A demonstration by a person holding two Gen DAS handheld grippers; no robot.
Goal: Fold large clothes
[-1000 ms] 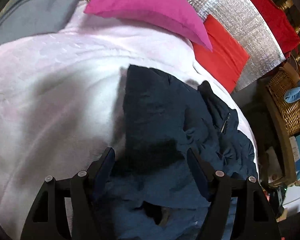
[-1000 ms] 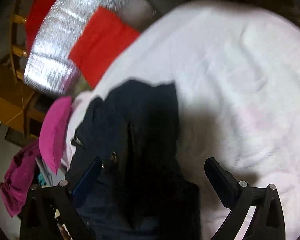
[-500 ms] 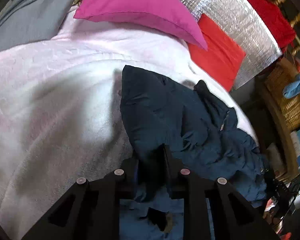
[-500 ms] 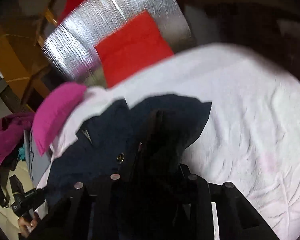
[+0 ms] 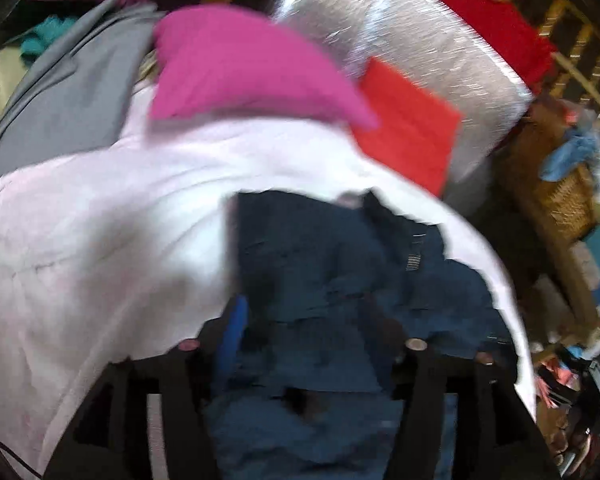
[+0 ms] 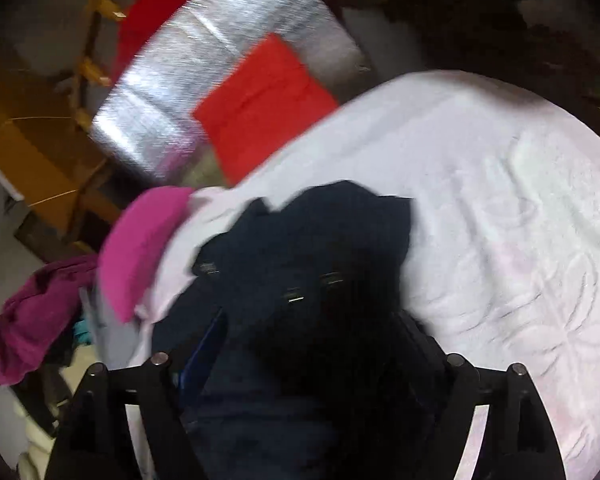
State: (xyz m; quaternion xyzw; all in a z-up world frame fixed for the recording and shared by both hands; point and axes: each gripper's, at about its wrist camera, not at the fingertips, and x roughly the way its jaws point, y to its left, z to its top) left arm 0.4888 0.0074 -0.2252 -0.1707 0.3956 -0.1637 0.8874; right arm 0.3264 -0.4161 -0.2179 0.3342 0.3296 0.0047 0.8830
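Bedroom, cluttered and motion-blurred, with a bed (image 6: 500, 200) under a pale pink embossed blanket as the working surface.

Left hand-held gripper (image 5: 308, 320) low in its own view, black fingers spread fairly wide, a blue pad showing on the inner face of the left finger (image 5: 232, 332). Dark fabric lying between and beneath the fingers; nothing pinched between them. Right hand-held gripper (image 6: 312, 328) likewise spread wide, fingers on either side of a dark fold, not closed on it.

Navy jacket (image 5: 320, 248) crumpled on the blanket directly ahead of both tools, near the bed's edge. Rumpled folds, a zipper and a few metal snaps visible. Cannot tell whether the fingertips touch the cloth or hover just above it.

Beyond the jacket, at the head of the bed: magenta pillow (image 5: 240, 68) resting on the blanket. Just beside it, a red cushion (image 5: 408, 128) leaning on a silver quilted foil panel (image 5: 420, 40), with more red fabric behind the panel. Grey garment (image 5: 72, 88) draped next to the pillow on the far side from the cushion.

Off the bed: wicker basket (image 5: 560, 200) with a blue cloth on its rim, well apart from the jacket. Purple cloth (image 6: 32, 320) heaped beside the bed below the pillow in the right wrist view. Wooden furniture and railings in the background.
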